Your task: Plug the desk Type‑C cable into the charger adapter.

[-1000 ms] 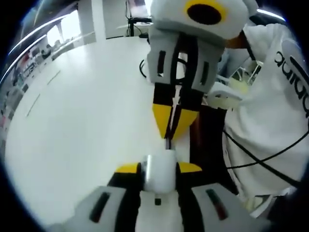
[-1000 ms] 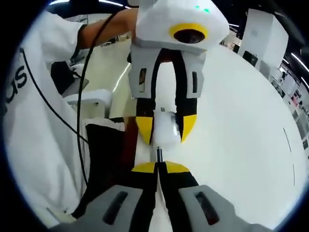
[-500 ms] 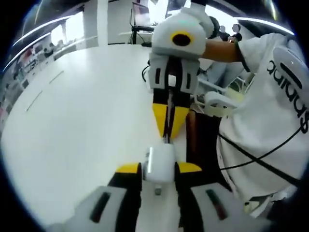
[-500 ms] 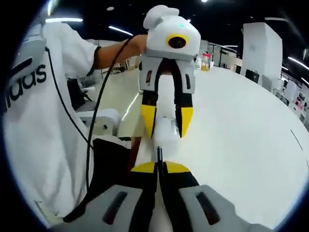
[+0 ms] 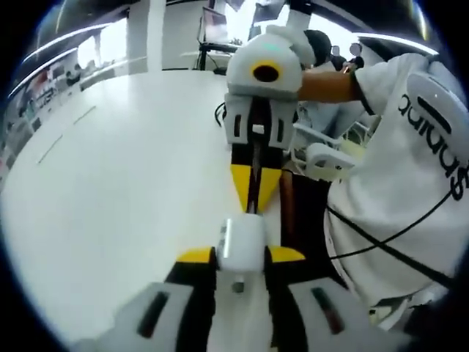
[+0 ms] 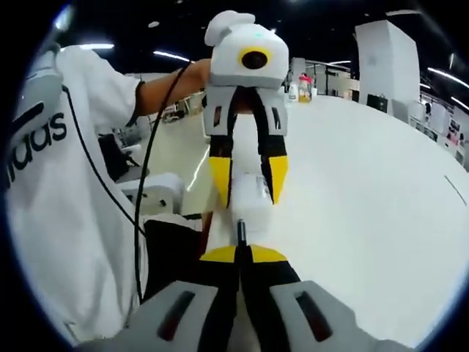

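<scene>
Both grippers look the same – right gripper [image 5: 255, 192] and left gripper [image 6: 247, 187] have white rounded housings, a yellow ring around a dark lens, grey bodies with dark slots, black jaws ending in yellow tips. Person wears a white t-shirt [image 5: 399, 191] with black lettering – thin black cable [image 6: 146, 176] draped across it.

Two close, opposed, tool-mounted views
</scene>
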`<state>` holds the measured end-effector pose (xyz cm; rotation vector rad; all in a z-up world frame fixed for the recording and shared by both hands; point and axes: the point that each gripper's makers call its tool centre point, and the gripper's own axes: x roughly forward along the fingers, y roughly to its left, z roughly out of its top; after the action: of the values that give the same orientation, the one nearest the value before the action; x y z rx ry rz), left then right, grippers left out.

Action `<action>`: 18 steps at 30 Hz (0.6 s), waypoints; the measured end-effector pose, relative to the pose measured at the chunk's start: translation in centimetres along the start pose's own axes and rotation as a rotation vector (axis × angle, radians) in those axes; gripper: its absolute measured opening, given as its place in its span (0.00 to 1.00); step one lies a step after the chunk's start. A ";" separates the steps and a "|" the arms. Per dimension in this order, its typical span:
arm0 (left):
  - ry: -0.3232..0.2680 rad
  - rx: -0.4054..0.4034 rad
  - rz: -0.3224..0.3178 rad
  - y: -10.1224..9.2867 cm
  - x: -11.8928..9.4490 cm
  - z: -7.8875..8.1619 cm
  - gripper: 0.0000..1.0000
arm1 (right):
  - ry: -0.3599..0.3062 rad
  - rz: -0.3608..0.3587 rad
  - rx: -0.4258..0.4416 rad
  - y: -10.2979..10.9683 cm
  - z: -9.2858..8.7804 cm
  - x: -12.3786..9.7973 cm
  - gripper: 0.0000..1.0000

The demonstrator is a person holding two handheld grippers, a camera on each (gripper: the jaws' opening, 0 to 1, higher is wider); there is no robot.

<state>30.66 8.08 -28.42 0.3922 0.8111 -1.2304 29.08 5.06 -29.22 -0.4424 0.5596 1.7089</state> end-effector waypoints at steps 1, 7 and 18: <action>0.000 -0.001 0.004 0.0 0.1 0.0 0.24 | 0.011 0.001 0.021 0.1 -0.1 0.0 0.01; -0.025 -0.011 0.025 0.1 0.4 0.1 0.25 | 0.068 -0.029 0.033 0.3 0.2 0.0 0.00; -0.058 -0.052 0.056 -0.8 0.9 0.4 0.26 | 0.101 -0.054 0.075 -0.1 0.1 0.5 0.00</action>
<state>30.12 6.95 -28.69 0.3333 0.7757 -1.1613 29.05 5.51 -29.41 -0.4874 0.6774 1.6150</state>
